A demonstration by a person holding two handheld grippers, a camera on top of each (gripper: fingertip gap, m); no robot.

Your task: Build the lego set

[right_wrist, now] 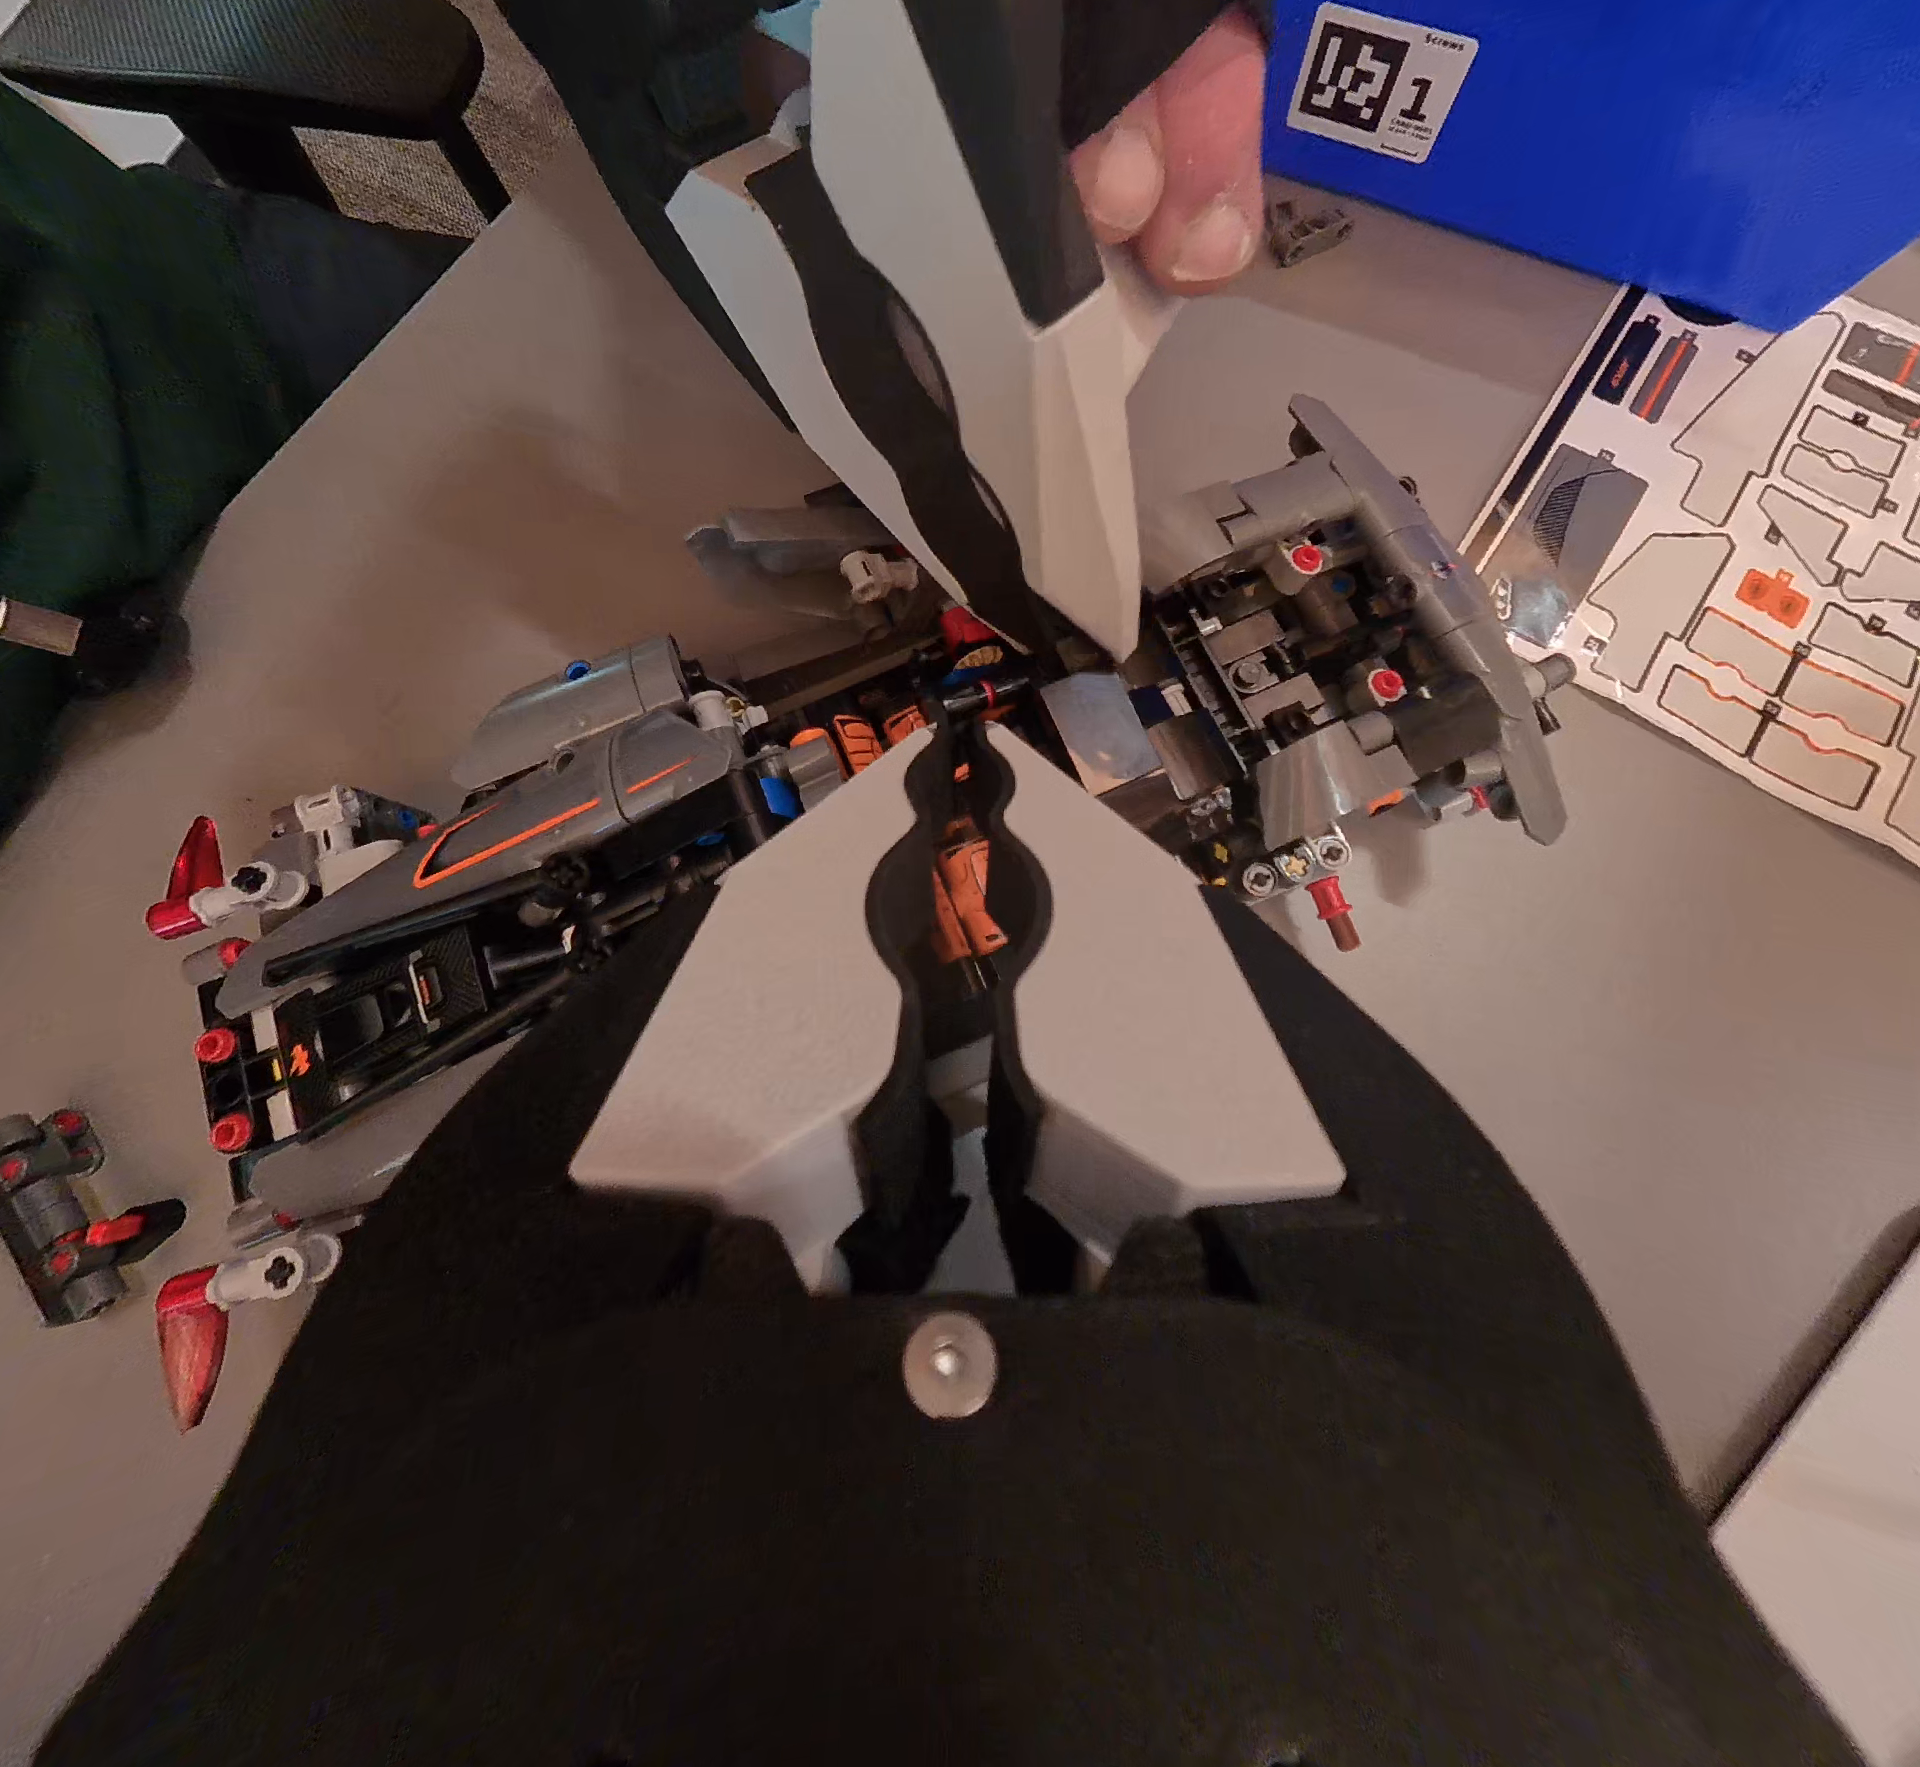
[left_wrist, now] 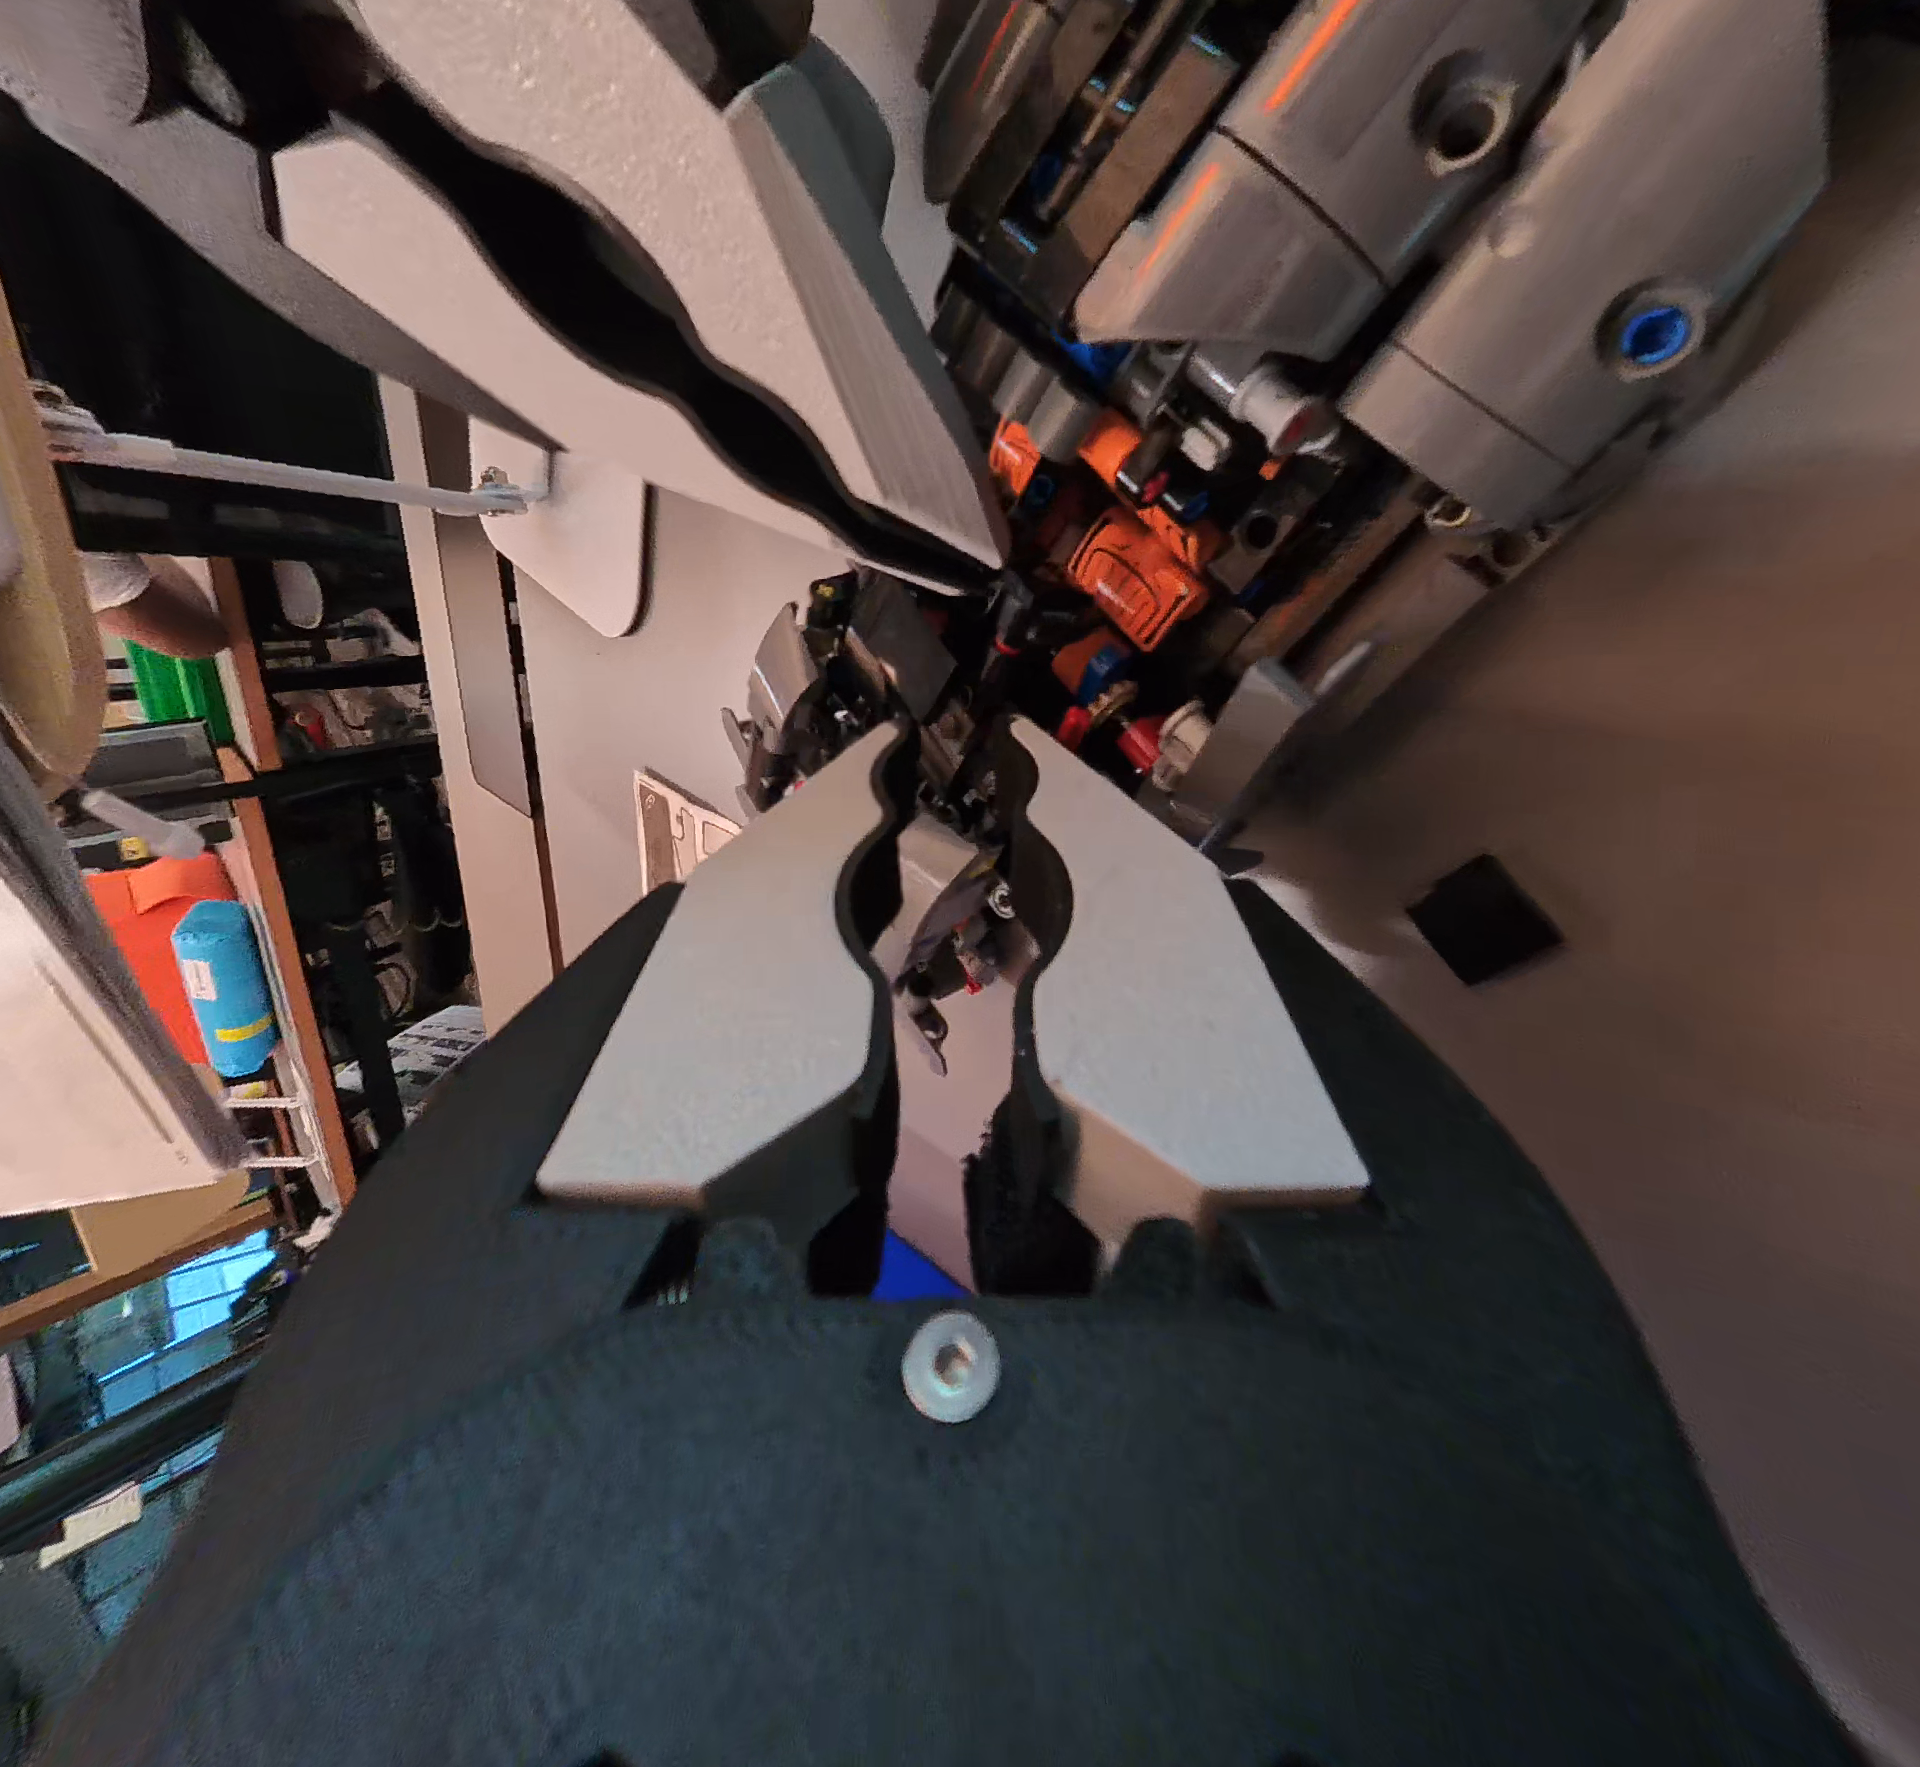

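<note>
Lego car (right_wrist: 540, 834): lay half built on grey table (right_wrist: 1455, 1094), grey panels with orange stripes, orange seats in the middle; sat between both grippers. Right gripper (right_wrist: 961, 730): came in low over the seats; clenched on thin black rod (right_wrist: 971, 704) with a red band, tips nearly touching. Left gripper (left_wrist: 961, 735): reached in from the opposite side, held by a hand (right_wrist: 1174, 159); fingers narrowly apart around dark parts of the car's middle; could not tell whether gripping or merely straddling. Noted sticker sheet (right_wrist: 1766, 574) on the table past the car, partly under blue box (right_wrist: 1610, 55); small grey sub-assembly (right_wrist: 62, 1208) with red pins loose near the car's other end.
</note>
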